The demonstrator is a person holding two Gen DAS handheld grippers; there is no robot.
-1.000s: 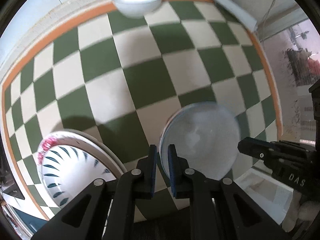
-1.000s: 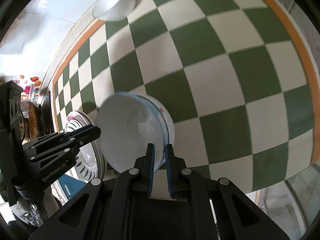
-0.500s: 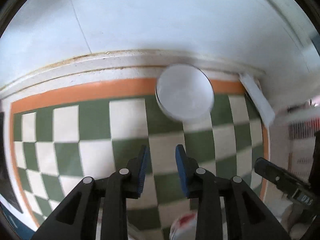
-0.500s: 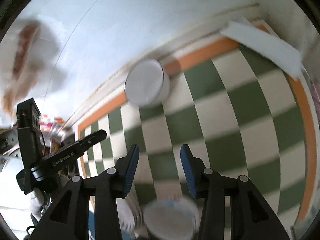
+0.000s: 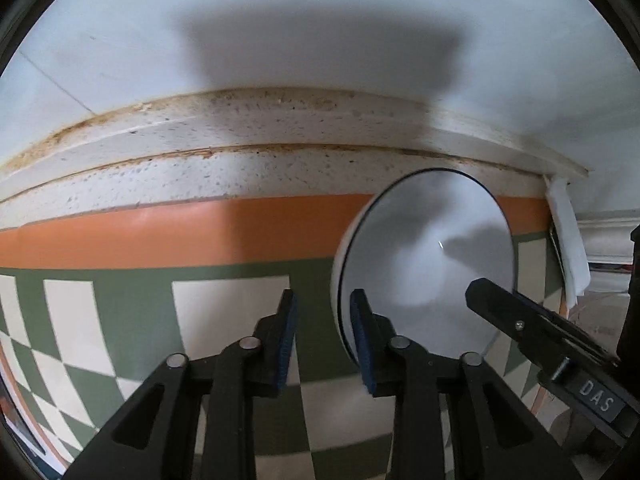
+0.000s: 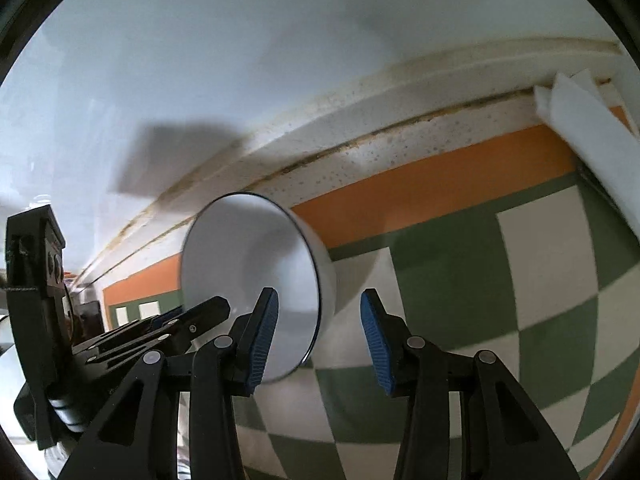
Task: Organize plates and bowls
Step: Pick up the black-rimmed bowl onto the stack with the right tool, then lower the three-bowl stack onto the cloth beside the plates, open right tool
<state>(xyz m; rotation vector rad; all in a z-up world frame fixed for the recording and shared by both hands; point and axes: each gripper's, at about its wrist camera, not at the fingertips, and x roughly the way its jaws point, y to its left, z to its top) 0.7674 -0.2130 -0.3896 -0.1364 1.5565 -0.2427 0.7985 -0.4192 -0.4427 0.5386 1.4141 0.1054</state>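
Both wrist views low, facing the wall, sharing the white bowl point(image 5: 424, 256) point(image 6: 248, 280)

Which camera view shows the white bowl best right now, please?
The right wrist view: the white bowl shows its whole dark rim, its inside and part of its outer wall, between the open right tongs and the wall. In the left wrist view the bowl is larger but blurred, and partly covered by both tongs.
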